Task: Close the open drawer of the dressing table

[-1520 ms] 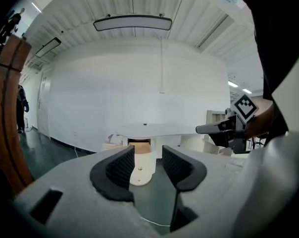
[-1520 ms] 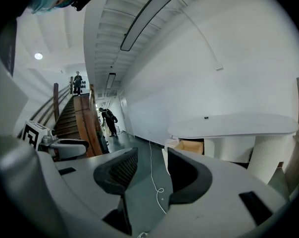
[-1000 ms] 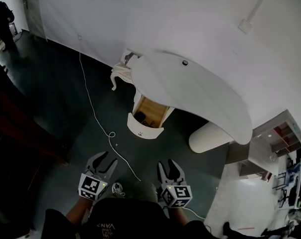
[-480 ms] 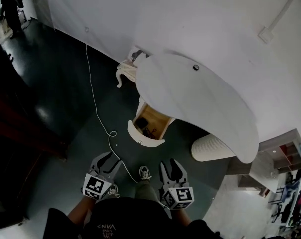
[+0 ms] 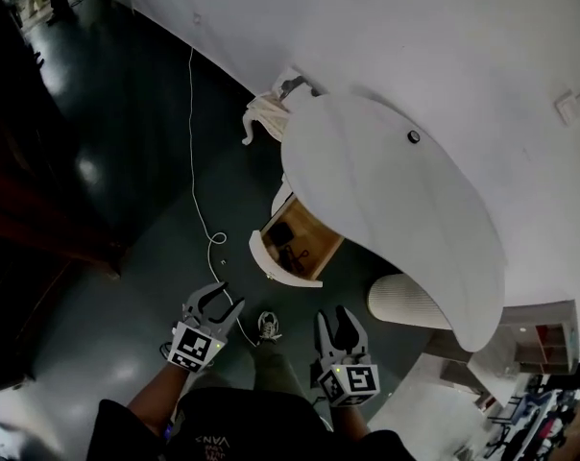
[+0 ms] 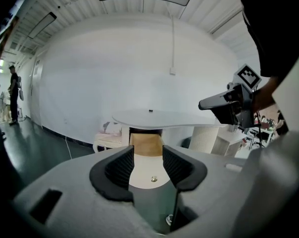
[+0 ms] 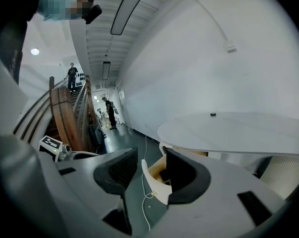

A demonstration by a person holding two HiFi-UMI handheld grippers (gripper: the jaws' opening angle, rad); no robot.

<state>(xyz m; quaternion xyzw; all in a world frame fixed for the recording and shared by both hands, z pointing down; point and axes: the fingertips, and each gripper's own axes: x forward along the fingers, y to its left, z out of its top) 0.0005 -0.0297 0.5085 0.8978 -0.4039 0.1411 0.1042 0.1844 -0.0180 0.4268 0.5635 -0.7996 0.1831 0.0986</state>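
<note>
The dressing table has a white curved top, and its drawer stands pulled out, wood inside, with small dark items in it. My left gripper is held just short of the drawer's rounded white front, whose knob shows between the jaws. Those jaws are open and have just been opening a little, with nothing between them. My right gripper is also open and empty, to the right of the drawer and not touching it.
A white ribbed cylinder stands on the floor under the table's right side. A white cable runs across the dark floor to the drawer's left. A pale stool sits behind the table. A wooden staircase rises at the left.
The table and drawer have come closer as the person stepped forward. Both grippers moved forward and lower toward the drawer front.
</note>
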